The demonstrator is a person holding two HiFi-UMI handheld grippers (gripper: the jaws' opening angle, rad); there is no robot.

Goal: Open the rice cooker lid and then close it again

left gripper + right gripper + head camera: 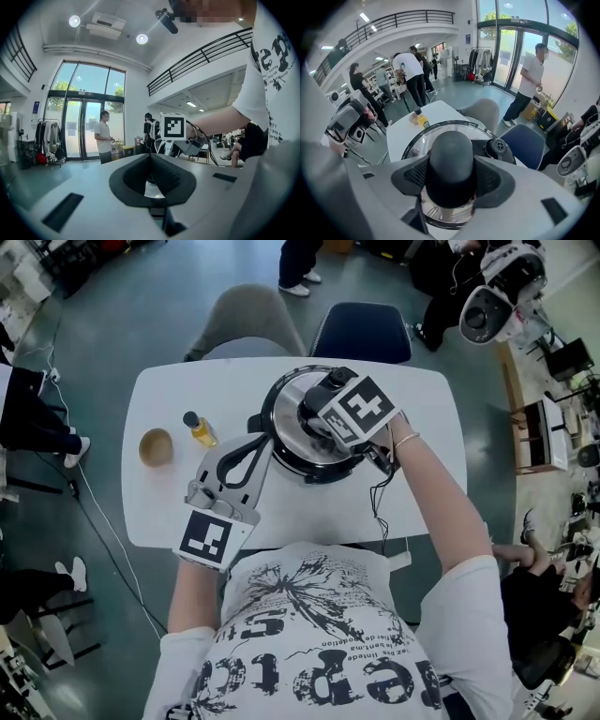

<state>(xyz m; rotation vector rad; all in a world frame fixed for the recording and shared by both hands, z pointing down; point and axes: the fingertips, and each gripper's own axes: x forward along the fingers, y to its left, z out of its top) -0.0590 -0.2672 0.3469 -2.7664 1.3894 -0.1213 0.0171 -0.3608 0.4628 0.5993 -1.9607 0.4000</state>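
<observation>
1. Your table (159,390) is plain white. At 9 o'clock on it sit a tan bowl (156,446) and a yellow bottle (200,429).
2. The lid (440,129) is shiny silver, its knob (451,145) black.
3. Your right gripper (451,161) and left gripper (150,161) are pale grey with black pads and black-and-white square markers.
4. At 12 o'clock stand a navy chair (361,332) and a grey chair (248,324).

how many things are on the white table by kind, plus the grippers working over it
rice cooker: 1
bottle of yellow liquid: 1
small brown bowl: 1
handheld grippers: 2, left gripper and right gripper
total: 5
</observation>
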